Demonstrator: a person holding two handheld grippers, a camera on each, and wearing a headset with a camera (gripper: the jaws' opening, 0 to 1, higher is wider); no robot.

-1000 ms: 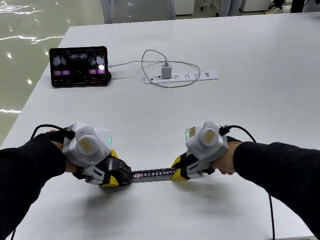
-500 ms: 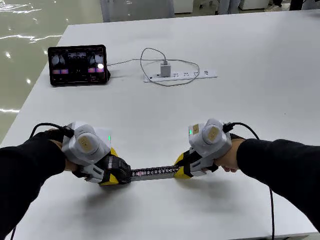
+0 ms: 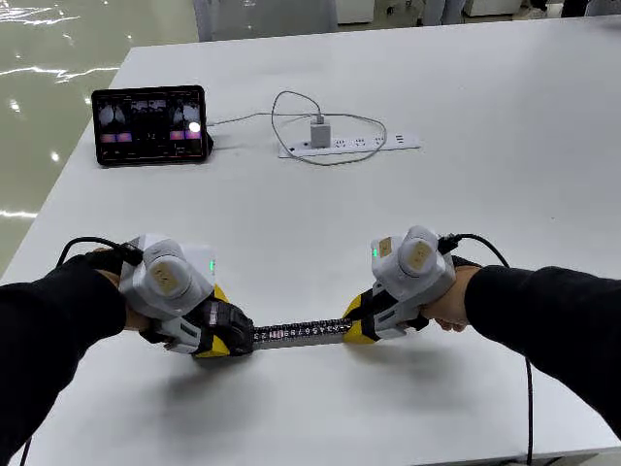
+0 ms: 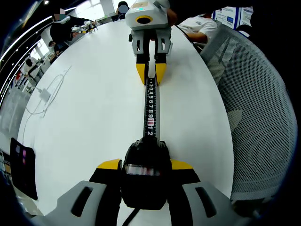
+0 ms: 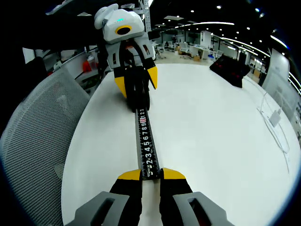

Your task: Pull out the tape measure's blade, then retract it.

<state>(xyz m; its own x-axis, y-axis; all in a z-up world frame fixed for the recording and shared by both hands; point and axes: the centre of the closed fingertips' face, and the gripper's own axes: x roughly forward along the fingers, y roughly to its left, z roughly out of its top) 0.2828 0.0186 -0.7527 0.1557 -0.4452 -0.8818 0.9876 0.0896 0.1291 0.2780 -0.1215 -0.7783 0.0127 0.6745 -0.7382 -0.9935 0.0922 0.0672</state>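
- The left claw [image 4: 146, 165] is clamped across the black tape measure case [image 4: 145, 186], held low over the white bench [image 3: 408, 223].
- The right claw [image 5: 151, 175] pinches the end of the blade [image 5: 145, 136], yellow tips closed together on it.
- The blade bridges the gap between the two claws, numbered face up, with a short length drawn out.
- The tape measure case looks compact, rigid and fairly weighty, best gripped across its flat sides. The thin blade is probably springy and apt to buckle or snap back, so its end is the sound hold.
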